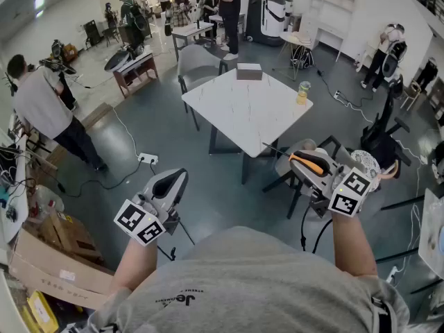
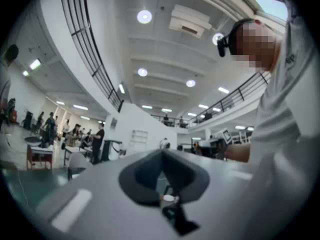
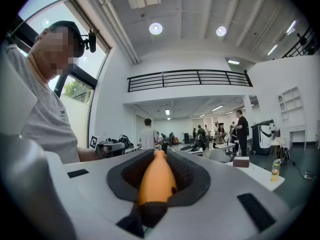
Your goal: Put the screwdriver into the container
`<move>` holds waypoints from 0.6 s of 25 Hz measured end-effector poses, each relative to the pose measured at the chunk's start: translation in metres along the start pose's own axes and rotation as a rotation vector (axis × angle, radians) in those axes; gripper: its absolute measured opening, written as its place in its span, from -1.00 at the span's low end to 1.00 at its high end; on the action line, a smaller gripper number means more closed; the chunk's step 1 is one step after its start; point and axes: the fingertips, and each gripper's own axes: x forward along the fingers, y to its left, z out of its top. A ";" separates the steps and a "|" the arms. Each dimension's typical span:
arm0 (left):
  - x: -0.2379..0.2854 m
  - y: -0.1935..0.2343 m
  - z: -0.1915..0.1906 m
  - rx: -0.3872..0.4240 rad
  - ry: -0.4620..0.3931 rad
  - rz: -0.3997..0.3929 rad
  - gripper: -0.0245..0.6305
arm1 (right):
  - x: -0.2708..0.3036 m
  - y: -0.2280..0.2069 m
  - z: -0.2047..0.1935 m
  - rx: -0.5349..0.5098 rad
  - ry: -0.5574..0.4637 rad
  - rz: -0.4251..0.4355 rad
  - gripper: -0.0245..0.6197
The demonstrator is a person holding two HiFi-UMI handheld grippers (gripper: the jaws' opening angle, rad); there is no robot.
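Screwdriver (image 3: 156,179) handle, smooth orange plastic swelling to a rounded bulb with a black butt end, sits clamped lengthwise between the ribbed dark pads (image 3: 187,176) of the right tool (image 1: 300,164); its thin metal shaft pokes out beyond the tips toward the white, faintly veined tabletop (image 1: 236,109). Left tool (image 1: 175,180), grey-shelled, is closed on nothing, held low and well apart.
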 end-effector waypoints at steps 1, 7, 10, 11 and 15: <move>0.003 -0.001 0.000 0.000 0.001 0.000 -0.91 | -0.001 -0.002 0.001 -0.001 -0.001 0.000 -0.68; 0.013 -0.007 0.000 0.006 0.004 -0.004 -0.91 | -0.008 -0.007 0.001 -0.012 0.007 0.008 -0.68; 0.015 -0.011 -0.001 0.009 0.006 -0.008 -0.91 | -0.012 -0.009 0.001 -0.013 0.007 0.009 -0.68; 0.016 -0.012 -0.001 0.009 0.006 -0.009 -0.91 | -0.013 -0.009 0.001 -0.014 0.006 0.009 -0.68; 0.022 -0.016 -0.002 0.011 0.010 -0.010 -0.91 | -0.020 -0.015 0.003 0.003 -0.016 0.014 -0.68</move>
